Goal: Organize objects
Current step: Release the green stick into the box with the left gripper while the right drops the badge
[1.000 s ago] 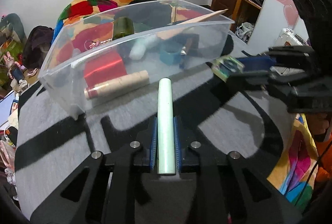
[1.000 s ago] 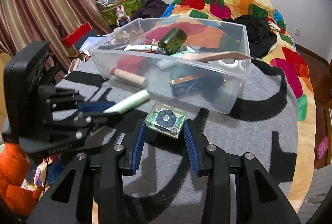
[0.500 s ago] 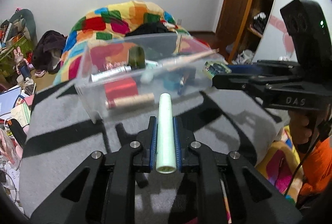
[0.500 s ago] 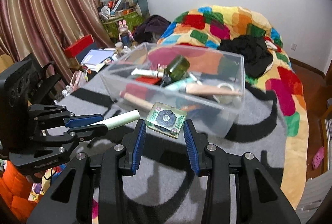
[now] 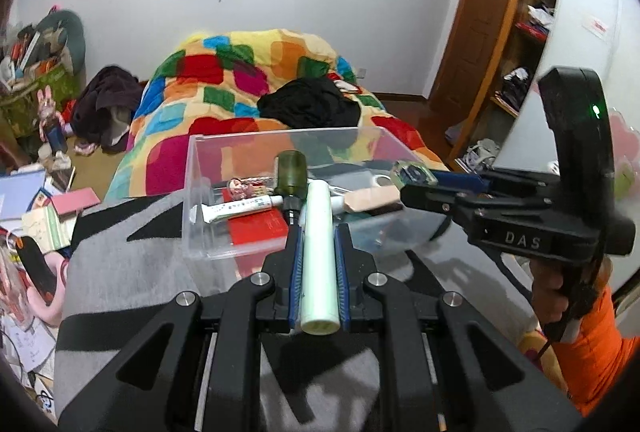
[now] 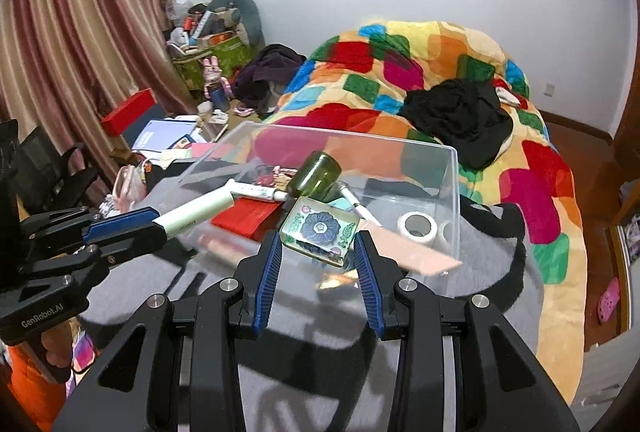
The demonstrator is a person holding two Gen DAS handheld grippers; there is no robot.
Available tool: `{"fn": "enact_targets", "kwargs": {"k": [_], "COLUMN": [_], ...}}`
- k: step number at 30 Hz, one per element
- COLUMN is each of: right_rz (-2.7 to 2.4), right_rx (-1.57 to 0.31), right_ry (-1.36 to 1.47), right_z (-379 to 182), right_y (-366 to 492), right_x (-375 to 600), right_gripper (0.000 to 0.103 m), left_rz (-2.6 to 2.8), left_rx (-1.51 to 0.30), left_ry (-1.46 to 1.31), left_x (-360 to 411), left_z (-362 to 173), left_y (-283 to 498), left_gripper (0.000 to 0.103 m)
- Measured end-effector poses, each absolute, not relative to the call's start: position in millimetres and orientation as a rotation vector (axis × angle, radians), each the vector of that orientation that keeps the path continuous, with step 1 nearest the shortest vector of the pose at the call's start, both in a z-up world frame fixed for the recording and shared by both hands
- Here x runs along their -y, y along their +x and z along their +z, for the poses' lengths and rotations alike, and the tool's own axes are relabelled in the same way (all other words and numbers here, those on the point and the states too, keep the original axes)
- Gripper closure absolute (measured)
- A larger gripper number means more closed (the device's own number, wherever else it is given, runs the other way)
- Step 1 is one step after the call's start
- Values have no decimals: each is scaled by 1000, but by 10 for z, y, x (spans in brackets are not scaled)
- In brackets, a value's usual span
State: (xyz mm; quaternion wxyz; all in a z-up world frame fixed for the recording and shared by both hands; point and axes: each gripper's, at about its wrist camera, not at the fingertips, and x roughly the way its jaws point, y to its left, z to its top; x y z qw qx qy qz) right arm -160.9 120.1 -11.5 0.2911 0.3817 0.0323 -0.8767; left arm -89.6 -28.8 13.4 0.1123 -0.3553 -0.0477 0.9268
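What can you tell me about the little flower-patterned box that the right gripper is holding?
The flower-patterned box is small, flat and rectangular, with rounded corners and a glossy, possibly glass or tin surface. Its lid shows a dark blue flower with green leaves and small pink blooms on a pale ground; the sides look greenish. It is clamped between the right gripper's blue pads, tilted a little, held in the air at the near wall of the clear plastic bin. Only the pads touch it.
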Motion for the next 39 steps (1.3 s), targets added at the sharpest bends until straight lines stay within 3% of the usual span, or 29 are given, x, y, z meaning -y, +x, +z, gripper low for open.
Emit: {"fn": "enact_targets", "kwargs": {"k": [14, 28, 30, 34, 39], "right_rz": [-2347, -2326, -2333, -2358, -2402], "right_rx": [-165, -156, -145, -121, -122], "right_ry": [1074, 996, 980, 932, 866], "right_z": [-323, -138, -104, -33, 14], "right_y": [-1849, -1590, -1534, -1396, -1211], "right_x": [-968, -1053, -1101, -1214, -1307], "right_gripper": [65, 60, 55, 44, 28], "left_rz": [2661, 2742, 2761, 2792, 2857], "left_rx": [301, 166, 150, 132, 126], "left_ry": [-1137, -1035, -1022, -1003, -954], "left_x": [448, 291, 278, 253, 255], "left_z": [-22, 163, 159, 134, 148], "left_y": [-1386, -1045, -988, -855, -655], "left_gripper": [88, 86, 75, 63, 34]}}
